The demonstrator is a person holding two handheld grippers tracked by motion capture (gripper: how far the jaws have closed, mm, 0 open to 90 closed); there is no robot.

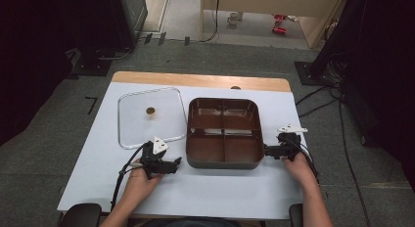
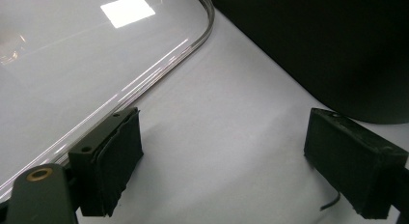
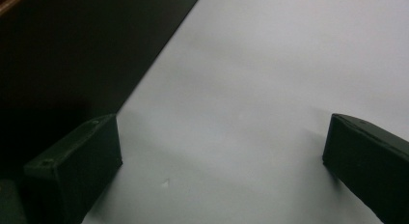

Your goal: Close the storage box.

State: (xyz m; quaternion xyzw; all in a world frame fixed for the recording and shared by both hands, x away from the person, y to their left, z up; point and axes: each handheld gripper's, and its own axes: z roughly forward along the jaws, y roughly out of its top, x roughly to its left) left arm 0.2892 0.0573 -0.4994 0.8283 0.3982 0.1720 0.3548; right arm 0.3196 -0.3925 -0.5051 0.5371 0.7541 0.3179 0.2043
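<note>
A brown tray (image 1: 223,159) with four compartments sits in the middle of the white table sheet. To its left lies a clear lid (image 1: 142,120) with a small brown knob. My left gripper (image 1: 177,163) rests low on the sheet between the lid's near corner and the tray's left wall, open with nothing between its jaws. In the left gripper view the lid's rim (image 2: 159,67) runs past the left jaw and the tray's dark wall (image 2: 337,45) rises at the upper right. My right gripper (image 1: 267,150) stands open beside the tray's right wall (image 3: 72,55), its jaws apart over bare sheet.
The white sheet (image 1: 205,188) covers a wooden table whose far edge (image 1: 200,81) shows bare. Dark stands and cables lie on the grey floor around the table.
</note>
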